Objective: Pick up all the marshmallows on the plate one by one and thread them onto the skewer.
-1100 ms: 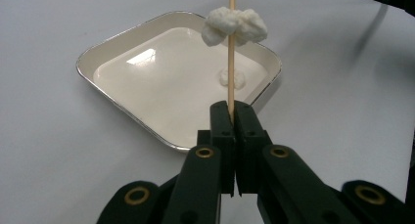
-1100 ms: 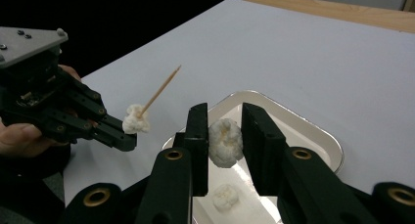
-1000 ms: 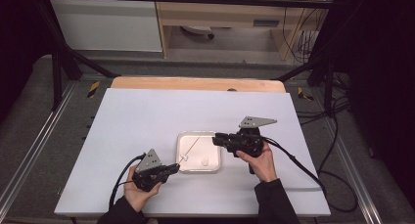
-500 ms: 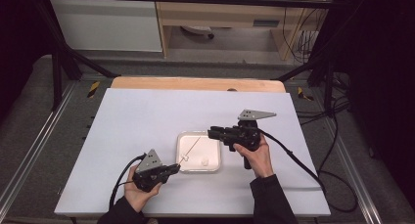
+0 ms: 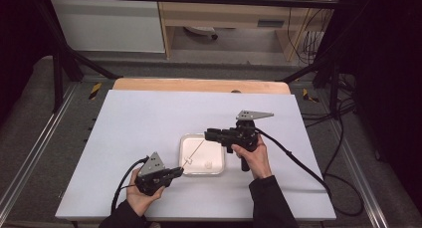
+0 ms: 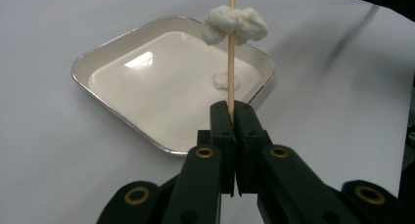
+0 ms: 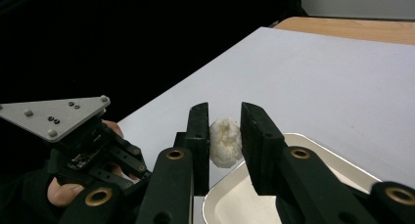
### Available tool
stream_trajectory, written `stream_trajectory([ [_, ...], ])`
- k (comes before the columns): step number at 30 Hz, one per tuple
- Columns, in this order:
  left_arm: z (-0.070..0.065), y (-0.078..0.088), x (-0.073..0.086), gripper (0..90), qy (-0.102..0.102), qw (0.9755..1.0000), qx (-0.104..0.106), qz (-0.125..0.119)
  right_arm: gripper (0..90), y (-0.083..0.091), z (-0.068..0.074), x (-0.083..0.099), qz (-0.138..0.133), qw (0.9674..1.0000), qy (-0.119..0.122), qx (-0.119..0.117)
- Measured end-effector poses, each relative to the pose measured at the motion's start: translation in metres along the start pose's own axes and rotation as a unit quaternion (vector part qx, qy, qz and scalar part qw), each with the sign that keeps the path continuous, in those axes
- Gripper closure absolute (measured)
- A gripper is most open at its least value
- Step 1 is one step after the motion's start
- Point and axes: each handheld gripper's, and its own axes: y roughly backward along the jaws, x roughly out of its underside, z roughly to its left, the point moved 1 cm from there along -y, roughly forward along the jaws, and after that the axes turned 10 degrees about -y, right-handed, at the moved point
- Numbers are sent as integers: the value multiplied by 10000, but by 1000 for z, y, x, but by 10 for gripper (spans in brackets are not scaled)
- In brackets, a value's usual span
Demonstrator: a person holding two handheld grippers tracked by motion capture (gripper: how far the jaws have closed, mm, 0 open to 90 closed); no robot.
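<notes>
Over one tray (image 5: 185,169) | left gripper (image 6: 230,117) clamps one skewer (image 6: 231,43) | right gripper (image 7: 224,131) pinches one popcorn (image 7: 225,142)

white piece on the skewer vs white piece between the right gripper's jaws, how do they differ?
The skewered piece is speared on the wooden skewer held by the left gripper; the gripped piece sits between the right gripper jaws with no stick showing through it. The skewered piece looks wide and lumpy, the gripped piece rounder, compact. Both are white, puffy, above the white tray.
</notes>
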Motion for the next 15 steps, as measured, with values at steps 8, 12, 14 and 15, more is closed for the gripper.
stream_trajectory([
  [8,-1,0,-1,885,-17,10000,9,-53,748,-3,-1,2,63,9998,-90,-144],
  [12,-1,1,0,885,-24,10000,7,-75,751,-6,-1,4,124,9996,-131,-196],
  [14,-1,1,0,885,-30,10000,5,-79,755,-8,0,6,133,9994,-161,-271],
  [15,-1,1,0,885,-35,10000,10,-73,757,-8,0,6,128,9993,-184,-291],
])
